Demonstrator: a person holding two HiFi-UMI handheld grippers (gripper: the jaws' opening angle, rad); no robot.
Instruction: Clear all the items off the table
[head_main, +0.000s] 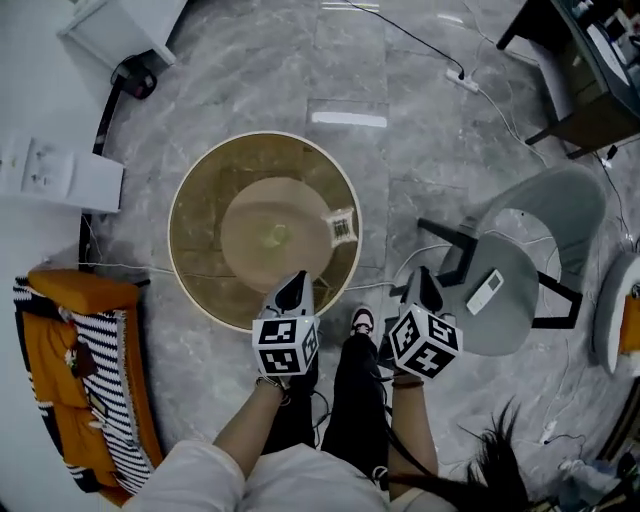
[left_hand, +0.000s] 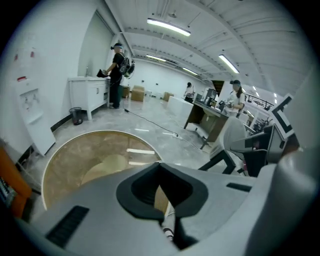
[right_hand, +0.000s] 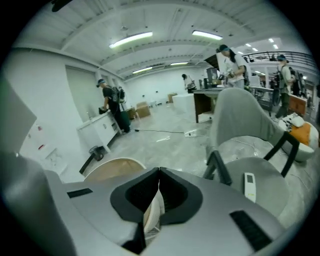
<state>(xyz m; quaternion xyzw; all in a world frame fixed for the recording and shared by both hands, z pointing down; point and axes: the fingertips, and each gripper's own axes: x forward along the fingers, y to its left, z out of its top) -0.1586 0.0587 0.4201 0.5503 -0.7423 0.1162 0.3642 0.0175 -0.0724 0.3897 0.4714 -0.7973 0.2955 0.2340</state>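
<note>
On the round glass table (head_main: 196, 190), near its right edge, lies a small white label with a printed code (head_main: 342, 226). A little pale green spot shows at the centre, too small to tell what it is. At the near edge of the table the left gripper (head_main: 296, 282) has its jaws pressed together with nothing between them, and the right gripper (head_main: 424, 278), just beside it over the floor between the table and a grey chair (head_main: 515, 315), is also pressed together on nothing. A white remote control (head_main: 486, 291) lies on the seat of this chair.
</note>
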